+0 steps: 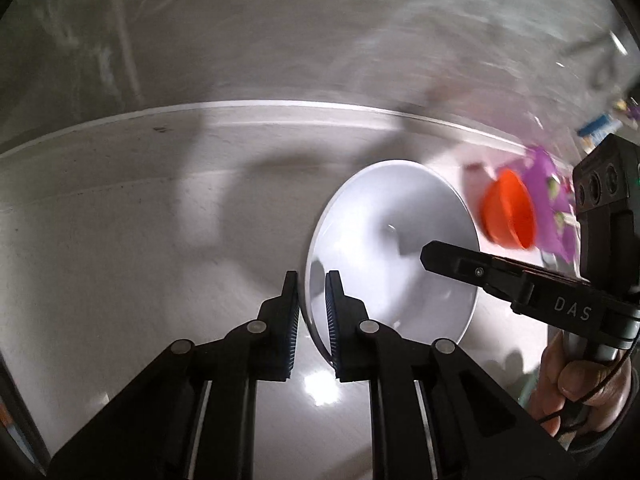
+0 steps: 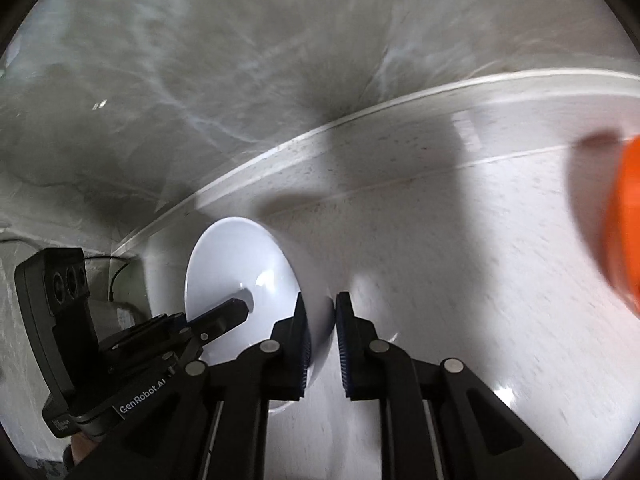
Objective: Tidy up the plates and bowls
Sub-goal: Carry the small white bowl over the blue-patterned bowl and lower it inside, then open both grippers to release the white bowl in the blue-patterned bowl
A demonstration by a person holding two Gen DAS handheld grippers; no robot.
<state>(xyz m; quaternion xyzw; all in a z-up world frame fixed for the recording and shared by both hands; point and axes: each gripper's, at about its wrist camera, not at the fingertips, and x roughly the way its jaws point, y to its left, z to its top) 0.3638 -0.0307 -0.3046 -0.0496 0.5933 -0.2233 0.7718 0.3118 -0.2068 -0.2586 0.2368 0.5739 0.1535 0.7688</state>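
Gripping a white bowl (image 1: pixel 394 252) from both sides, the two grippers hold it tipped on edge above the pale speckled counter (image 1: pixel 120 240). On the left wrist camera the left gripper (image 1: pixel 313 320) has its blue-ribbed pads straddling the bowl's near rim, one finger outside the wall and one inside, and they sit close enough to be clamped on it. The right gripper (image 1: pixel 430 258) reaches in from the right, a black finger lying across the bowl's inner face, with the person's hand (image 1: pixel 576 392) wrapped around its handle at the lower right. On the right wrist camera the right gripper (image 2: pixel 322 340) has its fingers either side of the bowl's (image 2: pixel 236 264) rim and outer wall, pinching it, while the left gripper (image 2: pixel 234 310) pokes into the hollow of the bowl from the lower left. An orange bowl (image 1: pixel 510 214) lies on its side further right on the counter, just beside something purple (image 1: pixel 548 176) that is too blurred to name; the same orange bowl (image 2: pixel 624 224) fills the right edge of the right wrist camera. A raised white ledge (image 1: pixel 280 110) runs along the back of the counter, below a grey veined wall (image 2: pixel 240 60).
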